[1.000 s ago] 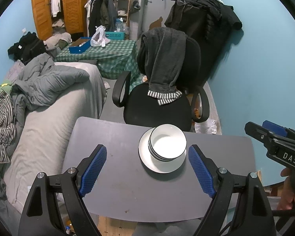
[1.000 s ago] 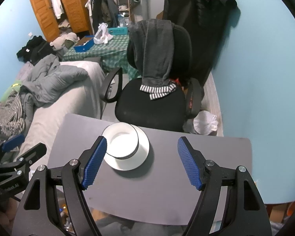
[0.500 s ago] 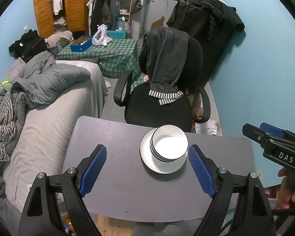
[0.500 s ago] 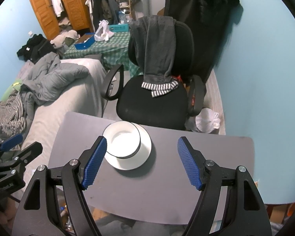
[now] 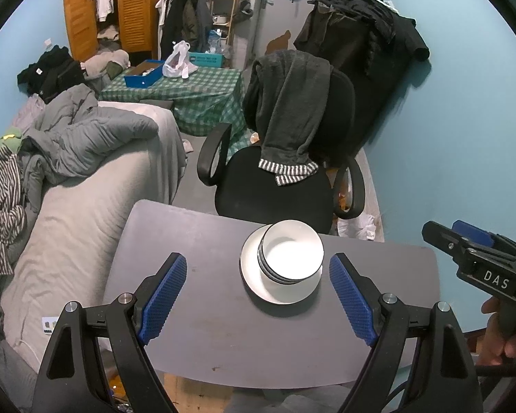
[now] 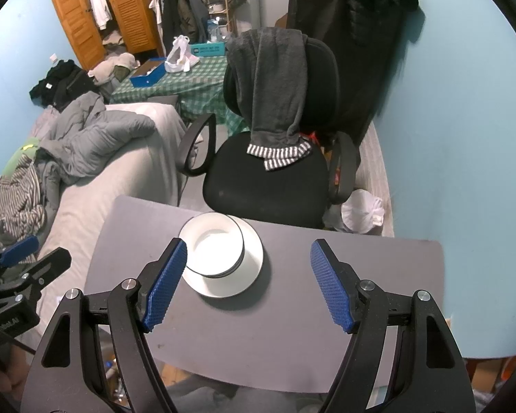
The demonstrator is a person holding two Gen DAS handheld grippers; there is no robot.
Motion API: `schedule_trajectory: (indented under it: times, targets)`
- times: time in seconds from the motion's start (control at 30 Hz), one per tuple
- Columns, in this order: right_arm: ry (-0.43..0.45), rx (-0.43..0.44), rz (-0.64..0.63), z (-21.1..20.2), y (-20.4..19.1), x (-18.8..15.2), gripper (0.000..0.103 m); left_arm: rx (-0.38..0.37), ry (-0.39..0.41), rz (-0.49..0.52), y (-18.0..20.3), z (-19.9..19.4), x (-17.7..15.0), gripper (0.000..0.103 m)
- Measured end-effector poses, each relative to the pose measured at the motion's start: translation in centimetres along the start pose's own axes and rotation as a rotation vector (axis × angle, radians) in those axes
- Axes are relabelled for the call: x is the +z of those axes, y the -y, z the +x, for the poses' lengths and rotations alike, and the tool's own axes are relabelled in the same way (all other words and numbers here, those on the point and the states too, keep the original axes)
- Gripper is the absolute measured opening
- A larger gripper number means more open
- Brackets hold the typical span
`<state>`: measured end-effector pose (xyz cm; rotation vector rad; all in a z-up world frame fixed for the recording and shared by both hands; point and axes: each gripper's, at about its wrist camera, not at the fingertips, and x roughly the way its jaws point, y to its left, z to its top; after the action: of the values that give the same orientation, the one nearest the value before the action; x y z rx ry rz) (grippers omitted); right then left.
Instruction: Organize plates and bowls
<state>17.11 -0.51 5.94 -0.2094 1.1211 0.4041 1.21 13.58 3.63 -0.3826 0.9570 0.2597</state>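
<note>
Several white bowls (image 5: 291, 256), nested one inside another with dark rims showing at the side, sitting on a white plate (image 5: 278, 290) near the far edge of a grey table (image 5: 223, 327), about mid-width. Exact count of bowls hard to tell; three or so by the rims. Whether more than one plate lies beneath, not clear.

Likely glazed ceramic or enamel: stiff, smooth, slippery against pads, breakable if dropped or knocked. Stack probably heavy for a single pinch, and top-heavy, free to slide across the plate if tilted. Best hold, by judgement: pinch across the rim wall of the top bowl to lift one at a time, or grip the plate's bare rim at the near side and keep everything level.

Left gripper (image 5: 258, 297) hovering above the near half of the table, blue pads wide apart, nothing between them, stack just beyond and between the pads in its view. Right gripper (image 6: 247, 284) likewise well open and empty, stack near its left pad, not touching.

Farther out: black chair (image 5: 275, 192) with a dark sweater (image 5: 285, 110) draped over its back, directly behind the table. Grey bed (image 5: 86, 199) to the left, blue wall (image 5: 464, 137) to the right.
</note>
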Motion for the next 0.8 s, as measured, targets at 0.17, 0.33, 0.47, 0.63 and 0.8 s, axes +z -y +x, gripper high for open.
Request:
schedule_trajectory:
  times: [0.17, 0.33, 0.47, 0.63, 0.8]
  targets:
    - [0.001, 0.001, 0.0, 0.0, -0.1, -0.1, 0.073, 0.01, -0.004, 0.015, 0.4, -0.2, -0.1, 0.086]
    - [0.001, 0.001, 0.003, 0.0, 0.1, 0.0, 0.073, 0.015, 0.003, 0.011, 0.8, -0.5, -0.1, 0.086]
    - [0.0, 0.0, 0.002, 0.0, 0.1, 0.1, 0.073, 0.021, 0.011, 0.014, 1.1, -0.7, -0.2, 0.086]
    - [0.0, 0.002, 0.002, 0.0, 0.2, 0.1, 0.073, 0.021, 0.005, 0.01, 1.3, -0.7, -0.2, 0.086]
    - [-0.002, 0.002, 0.001, 0.0, 0.1, 0.0, 0.073, 0.026, 0.008, 0.016, 1.7, -0.8, -0.3, 0.086]
